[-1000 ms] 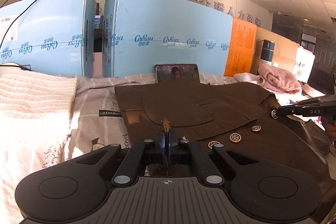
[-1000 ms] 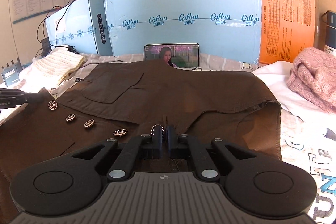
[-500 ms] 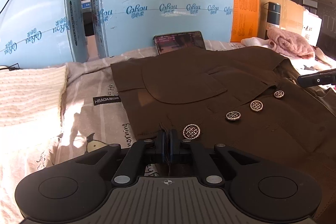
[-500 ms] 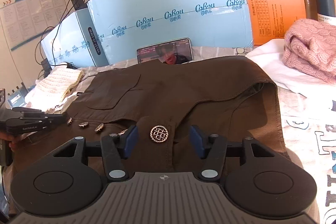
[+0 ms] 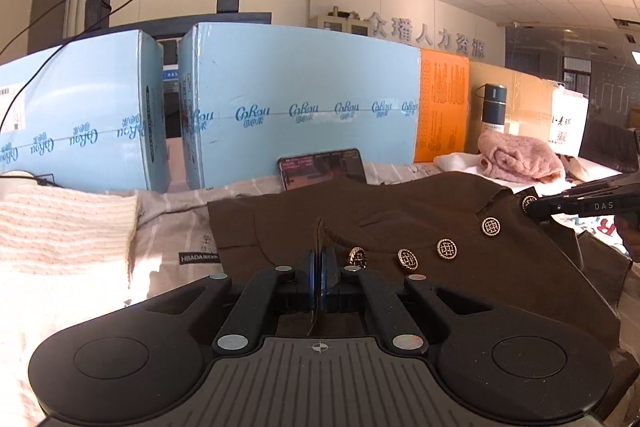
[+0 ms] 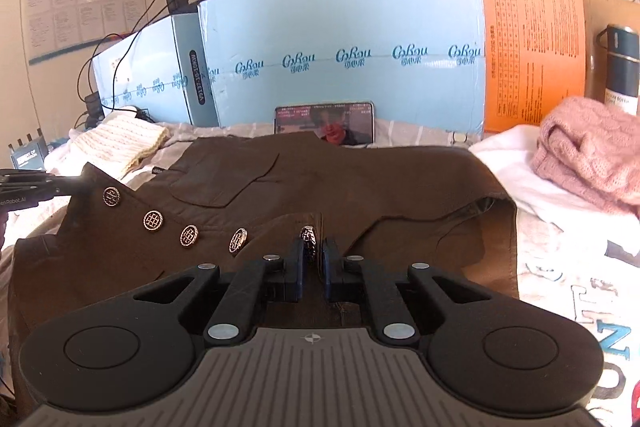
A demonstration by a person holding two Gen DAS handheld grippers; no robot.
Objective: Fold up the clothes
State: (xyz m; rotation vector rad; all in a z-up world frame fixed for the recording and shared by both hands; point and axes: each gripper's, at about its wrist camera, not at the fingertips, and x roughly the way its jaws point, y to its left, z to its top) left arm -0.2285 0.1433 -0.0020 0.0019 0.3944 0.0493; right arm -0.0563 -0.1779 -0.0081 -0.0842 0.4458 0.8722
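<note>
Jacket (image 6: 360, 187), brown with metal buttons (image 6: 153, 220), pinched by left gripper (image 5: 320, 267) and right gripper (image 6: 312, 255); boxes (image 6: 340, 47) at 12 o'clock read "Cobou".

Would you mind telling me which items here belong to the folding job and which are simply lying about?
In the job:
- brown jacket
- left gripper, shut on its edge
- right gripper, shut on its buttoned edge

Lying about:
- phone
- pink sweater
- cream knit
- flask
- blue boxes
</note>
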